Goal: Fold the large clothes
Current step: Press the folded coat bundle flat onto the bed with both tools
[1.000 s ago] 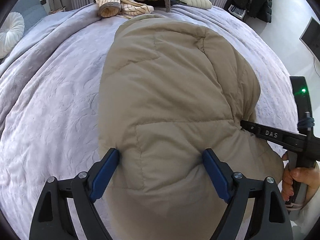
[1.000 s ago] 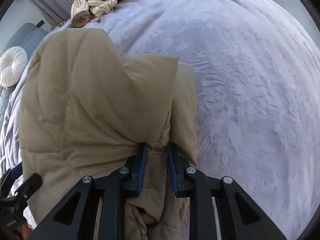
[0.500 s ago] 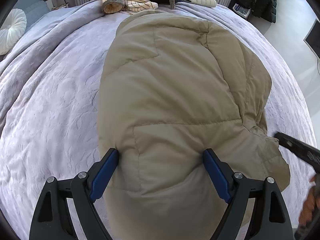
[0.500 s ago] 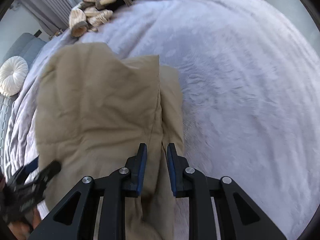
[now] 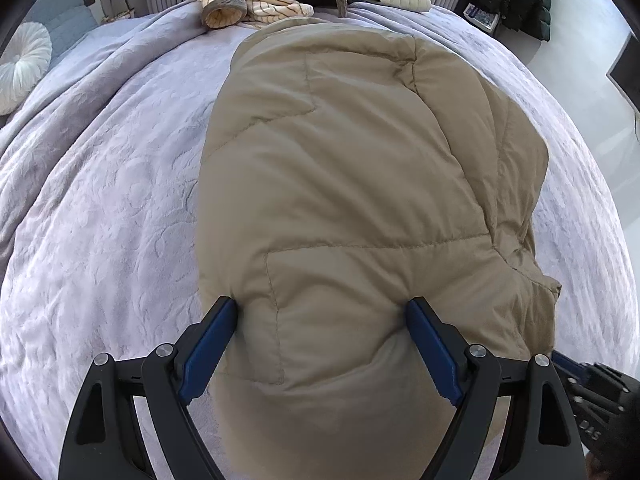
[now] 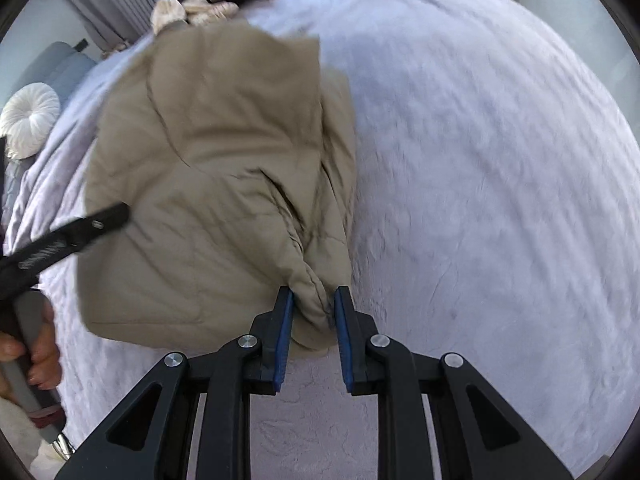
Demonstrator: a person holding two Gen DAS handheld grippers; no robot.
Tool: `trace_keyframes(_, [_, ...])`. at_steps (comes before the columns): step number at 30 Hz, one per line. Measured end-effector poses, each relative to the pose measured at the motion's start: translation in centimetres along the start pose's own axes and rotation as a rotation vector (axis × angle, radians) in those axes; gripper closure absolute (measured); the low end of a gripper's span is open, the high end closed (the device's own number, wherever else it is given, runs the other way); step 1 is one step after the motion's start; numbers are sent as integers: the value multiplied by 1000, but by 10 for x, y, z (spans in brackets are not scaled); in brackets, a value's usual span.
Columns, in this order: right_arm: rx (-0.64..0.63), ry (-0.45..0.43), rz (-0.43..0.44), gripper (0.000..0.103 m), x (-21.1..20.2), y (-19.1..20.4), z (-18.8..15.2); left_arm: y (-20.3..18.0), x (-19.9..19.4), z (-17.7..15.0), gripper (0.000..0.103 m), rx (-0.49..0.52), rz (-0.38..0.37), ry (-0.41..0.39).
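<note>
Puffy tan jacket [image 5: 352, 208], folded into a thick bundle on the lilac bedspread [image 5: 104, 216].

Your left gripper [image 5: 322, 344] is spread wide around the bundle's near end, pads pressing the padding without pinching it. Your right gripper [image 6: 313, 334] is slightly parted around a bunched corner [image 6: 314, 292]; whether it pinches the corner, I cannot tell. Expect the jacket to be light, soft, springy and rather slick, so take hold at stitched seams or hems, not the puffed panels.

One tan padded jacket [image 5: 360, 184], one round white cushion [image 5: 22, 66], two claws.
</note>
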State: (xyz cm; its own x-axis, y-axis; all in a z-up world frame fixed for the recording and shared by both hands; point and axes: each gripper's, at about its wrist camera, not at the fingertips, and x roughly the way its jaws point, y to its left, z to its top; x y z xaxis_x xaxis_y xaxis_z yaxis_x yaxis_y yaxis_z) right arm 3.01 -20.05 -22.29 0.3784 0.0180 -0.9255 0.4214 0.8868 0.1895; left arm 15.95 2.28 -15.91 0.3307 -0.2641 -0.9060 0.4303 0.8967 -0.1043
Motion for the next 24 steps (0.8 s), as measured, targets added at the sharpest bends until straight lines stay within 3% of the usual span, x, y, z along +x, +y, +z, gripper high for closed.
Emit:
trace_keyframes(17, [22, 74, 8, 81, 53, -3, -7, -5, -6, -9, 14, 6, 20, -15])
trace_keyframes(21, [29, 96, -1, 80, 36, -1, -3, 0, -7, -8, 14, -17, 16, -13])
trace_keyframes(24, [44, 46, 22, 80, 8, -4, -5, 5, -7, -8, 14, -31, 2, -10])
